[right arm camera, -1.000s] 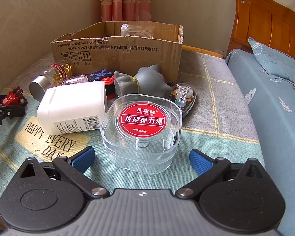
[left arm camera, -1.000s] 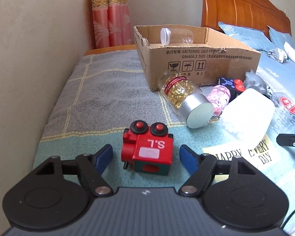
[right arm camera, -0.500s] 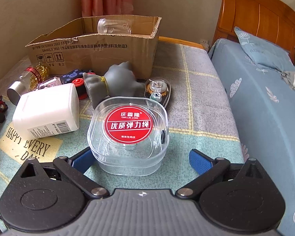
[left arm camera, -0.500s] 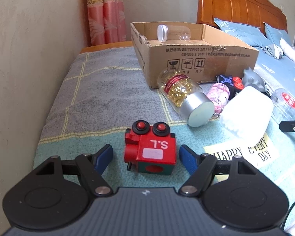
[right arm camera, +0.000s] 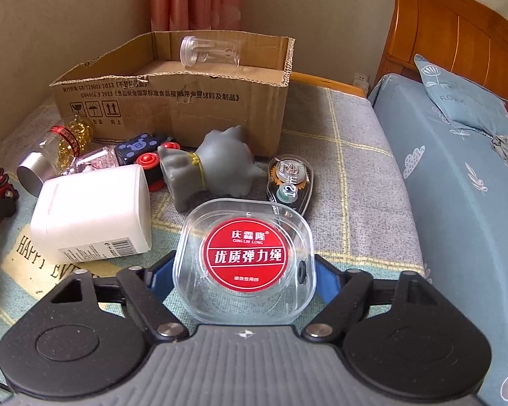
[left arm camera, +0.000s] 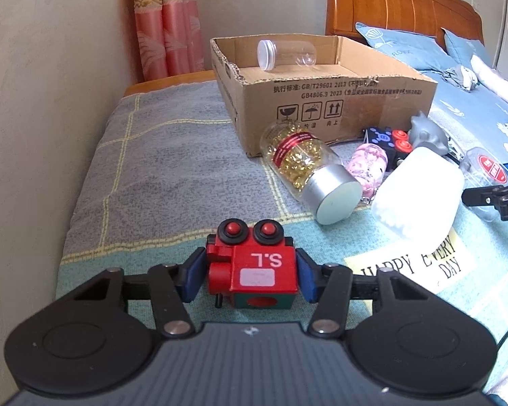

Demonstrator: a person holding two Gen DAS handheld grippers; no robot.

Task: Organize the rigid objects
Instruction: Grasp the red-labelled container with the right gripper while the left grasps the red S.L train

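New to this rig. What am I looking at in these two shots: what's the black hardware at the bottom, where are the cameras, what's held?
No robot arm here: a person holds a two-finger gripper in each hand, and a fisheye camera on each looks forward along its blue-padded fingers. The black hardware at the bottom of each picture is that gripper's own body.

Left wrist view: the left gripper is closing, its pads against both sides of a red toy train.

Right wrist view: the right gripper is closing around a clear plastic case with a red label; the pads appear to be at its sides.

Everything lies on a blanket beside a bed. Loose items: a white bottle, a jar of gold capsules, a grey animal figure, a tape dispenser. Behind them is a cardboard box holding a clear jar.
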